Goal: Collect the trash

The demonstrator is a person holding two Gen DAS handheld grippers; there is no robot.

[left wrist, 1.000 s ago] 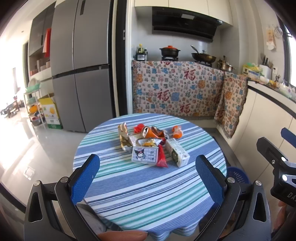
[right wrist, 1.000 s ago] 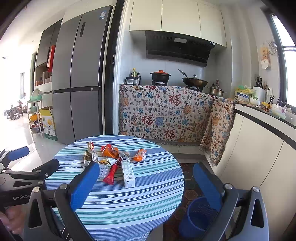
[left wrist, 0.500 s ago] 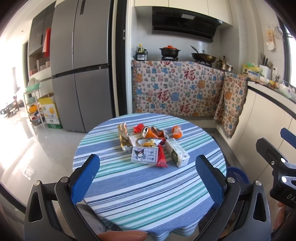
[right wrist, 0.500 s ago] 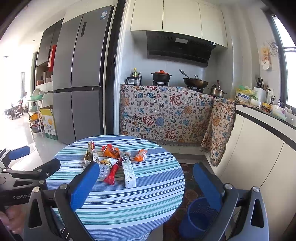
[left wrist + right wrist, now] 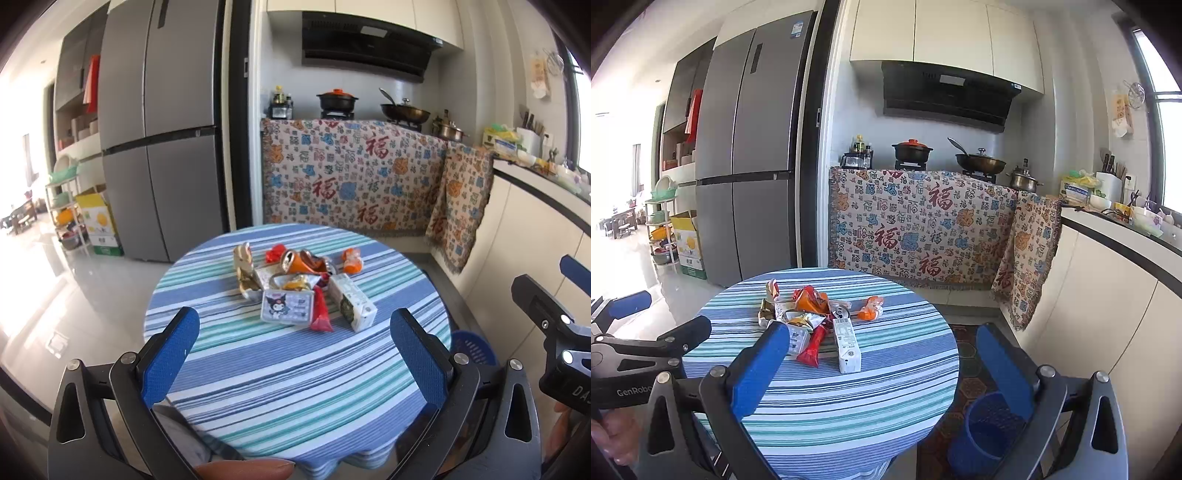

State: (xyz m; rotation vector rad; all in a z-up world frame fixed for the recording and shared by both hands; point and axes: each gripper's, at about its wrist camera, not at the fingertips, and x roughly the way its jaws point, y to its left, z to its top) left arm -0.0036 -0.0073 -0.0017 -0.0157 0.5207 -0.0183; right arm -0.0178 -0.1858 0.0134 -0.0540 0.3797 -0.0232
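Observation:
A pile of trash lies mid-table on the striped round table (image 5: 295, 387): a crushed orange can (image 5: 301, 261), a white drink carton (image 5: 352, 305), a cartoon-printed packet (image 5: 287, 306), a red wrapper (image 5: 320, 314), a gold wrapper (image 5: 245, 273) and an orange wrapper (image 5: 351, 260). The carton (image 5: 847, 345) and orange can (image 5: 810, 301) also show in the right wrist view. A blue bin (image 5: 984, 428) stands on the floor right of the table. My left gripper (image 5: 295, 354) is open and empty, short of the pile. My right gripper (image 5: 882, 369) is open and empty, above the table's right side.
A grey fridge (image 5: 162, 129) stands behind on the left. A counter draped in patterned cloth (image 5: 354, 181) with pots is at the back. White cabinets (image 5: 1108, 314) run along the right. A rack and a box (image 5: 98, 225) stand at far left.
The right wrist view has risen and moved slightly forward. The left gripper has hardly moved. Both stay open.

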